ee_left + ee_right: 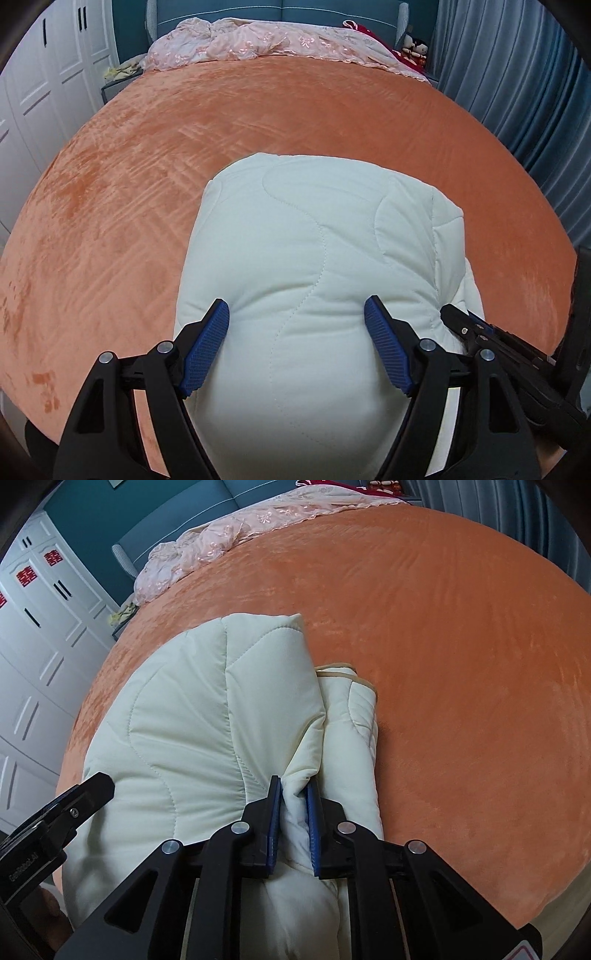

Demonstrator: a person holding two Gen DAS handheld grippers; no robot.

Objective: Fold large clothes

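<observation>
A cream quilted cover (314, 221) lies folded in a thick bundle on the near part of the orange bed (258, 110). My left gripper (296, 304) straddles a fat bulge of it, jaws wide, and its blue pads (207, 347) dent the fabric on both sides. At the bundle's right edge my right gripper (293, 782) is pinched nearly closed on a thin fold of the quilt (184, 720). A tan-trimmed layer (354, 709) sticks out beside that fold. One finger of the right gripper shows in the left wrist view, at its right side (458, 317).
Crumpled pink lace bedding (258, 44) and a red cloth (373, 35) lie at the teal headboard. White wardrobe doors (37, 646) stand left of the bed, grey-blue curtains (517, 92) right. Bare orange bedcover (461, 664) stretches beyond and to the right of the bundle.
</observation>
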